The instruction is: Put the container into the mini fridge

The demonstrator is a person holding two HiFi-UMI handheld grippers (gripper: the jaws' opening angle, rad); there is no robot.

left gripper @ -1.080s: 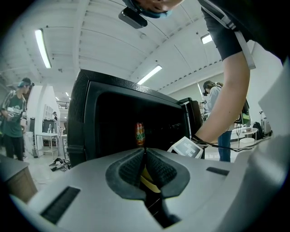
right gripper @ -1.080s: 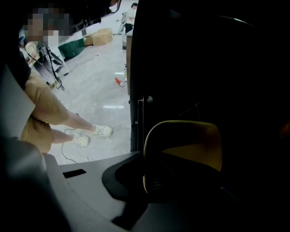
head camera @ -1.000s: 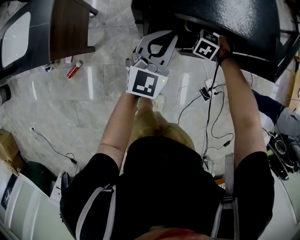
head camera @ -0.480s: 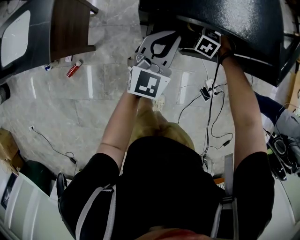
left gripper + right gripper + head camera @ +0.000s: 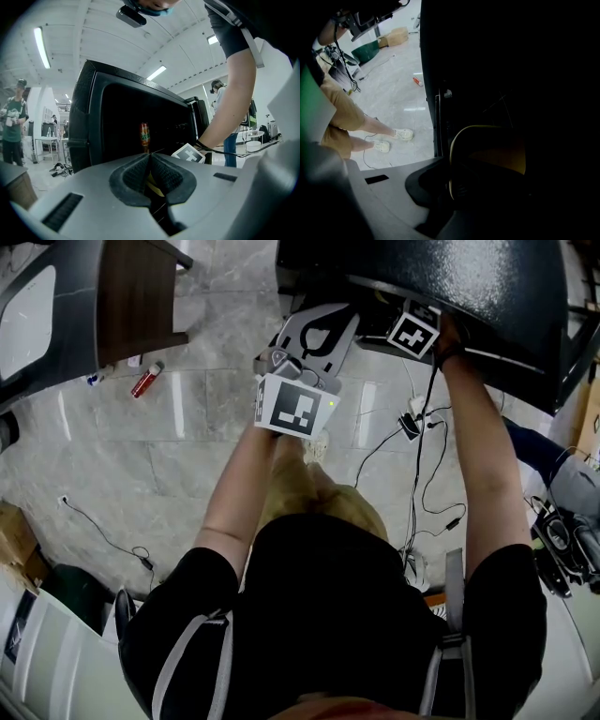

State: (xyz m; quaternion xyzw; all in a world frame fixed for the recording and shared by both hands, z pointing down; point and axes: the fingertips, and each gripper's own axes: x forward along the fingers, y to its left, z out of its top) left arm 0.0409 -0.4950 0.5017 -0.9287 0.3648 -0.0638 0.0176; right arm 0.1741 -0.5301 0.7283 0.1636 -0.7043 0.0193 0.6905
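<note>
Black and pebbled, the mini fridge (image 5: pixel 487 282) fills the head view from 12 to 2 o'clock. The right gripper (image 5: pixel 413 332) reaches under its top edge at about 1 o'clock, so only its marker cube shows. The left gripper (image 5: pixel 317 334) hangs in the air just beside it at 12 o'clock, over the marble floor (image 5: pixel 169 427).

In the left gripper view, the left gripper (image 5: pixel 150 161) has its pads pressed together. A yellow sliver shows in the seam (what it is I cannot tell), and nothing is plainly held. Beyond it the mini fridge (image 5: pixel 122 122) stands open and dark, with a bottle (image 5: pixel 145 136) upright inside near the centre. The right gripper (image 5: pixel 190 153) enters the opening at 4 o'clock.

The right gripper view is mostly dark. The right gripper (image 5: pixel 454 187) is clamped on the container (image 5: pixel 497 154), a yellow-rimmed tub at 4 o'clock that is already past the fridge's front frame (image 5: pixel 437 126). Bright floor (image 5: pixel 393 93) lies at 10 o'clock.

The step in hand looks like the placing itself, with the container carried inside but not yet set down. The next move probably calls for lowering it level onto a shelf clear of the bottle, then opening the jaws and drawing straight back.
</note>
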